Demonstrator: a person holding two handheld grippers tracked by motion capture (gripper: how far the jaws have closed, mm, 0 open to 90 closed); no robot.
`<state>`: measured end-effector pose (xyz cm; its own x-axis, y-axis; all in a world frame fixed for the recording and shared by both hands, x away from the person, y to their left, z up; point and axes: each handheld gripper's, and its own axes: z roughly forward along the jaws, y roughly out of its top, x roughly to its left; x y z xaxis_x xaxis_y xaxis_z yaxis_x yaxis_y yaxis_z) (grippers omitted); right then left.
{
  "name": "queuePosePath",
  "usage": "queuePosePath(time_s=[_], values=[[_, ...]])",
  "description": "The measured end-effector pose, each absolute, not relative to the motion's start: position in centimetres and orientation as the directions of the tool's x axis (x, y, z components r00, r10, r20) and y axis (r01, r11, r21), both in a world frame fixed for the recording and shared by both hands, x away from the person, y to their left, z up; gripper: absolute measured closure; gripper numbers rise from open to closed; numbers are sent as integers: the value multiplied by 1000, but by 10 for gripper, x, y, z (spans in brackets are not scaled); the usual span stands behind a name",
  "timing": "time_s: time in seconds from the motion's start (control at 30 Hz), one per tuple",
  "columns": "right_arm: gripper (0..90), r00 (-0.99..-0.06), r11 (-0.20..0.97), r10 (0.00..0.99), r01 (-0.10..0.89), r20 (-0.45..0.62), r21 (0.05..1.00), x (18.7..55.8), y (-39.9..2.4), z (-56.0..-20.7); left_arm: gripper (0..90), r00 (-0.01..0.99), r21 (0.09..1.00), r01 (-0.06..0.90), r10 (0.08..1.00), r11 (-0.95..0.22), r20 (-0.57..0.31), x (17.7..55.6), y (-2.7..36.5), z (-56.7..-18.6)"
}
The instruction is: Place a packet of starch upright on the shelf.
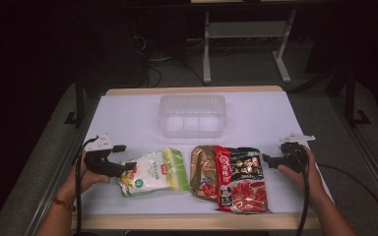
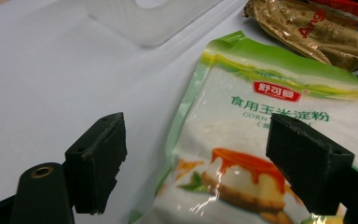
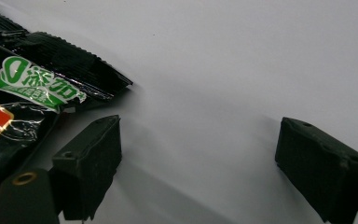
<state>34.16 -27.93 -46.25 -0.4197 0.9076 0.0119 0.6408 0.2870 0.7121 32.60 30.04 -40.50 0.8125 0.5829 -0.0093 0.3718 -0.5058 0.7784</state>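
Note:
A green and white starch bag (image 1: 151, 173) lies flat on the white table (image 1: 128, 118). My left gripper (image 1: 127, 158) stands open at the bag's left edge. In the left gripper view the bag (image 2: 270, 135) lies under and between the wide-apart jaws of that gripper (image 2: 205, 163). A gold packet (image 1: 203, 169) lies right of the bag, partly under a red and black packet (image 1: 240, 178). My right gripper (image 1: 267, 160) is open just right of that packet. In the right gripper view the packet's black corner (image 3: 60, 70) sits beside one jaw, with bare table between the jaws of the gripper (image 3: 205, 158).
A clear plastic bin (image 1: 192, 115) stands at the table's far middle, with nothing seen inside; its corner (image 2: 154, 18) shows beyond the bag. Cables (image 1: 306, 206) trail back along both forearms. Dark floor and a metal frame (image 1: 246, 44) lie beyond the table.

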Motion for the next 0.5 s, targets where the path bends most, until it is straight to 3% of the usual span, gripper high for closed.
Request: queuePosePath(time_s=[0.5], values=[[136,-437,302,899,632,6,713,342,-281,-463,211,908,617,313,417,-721,26,367,224,-415]])
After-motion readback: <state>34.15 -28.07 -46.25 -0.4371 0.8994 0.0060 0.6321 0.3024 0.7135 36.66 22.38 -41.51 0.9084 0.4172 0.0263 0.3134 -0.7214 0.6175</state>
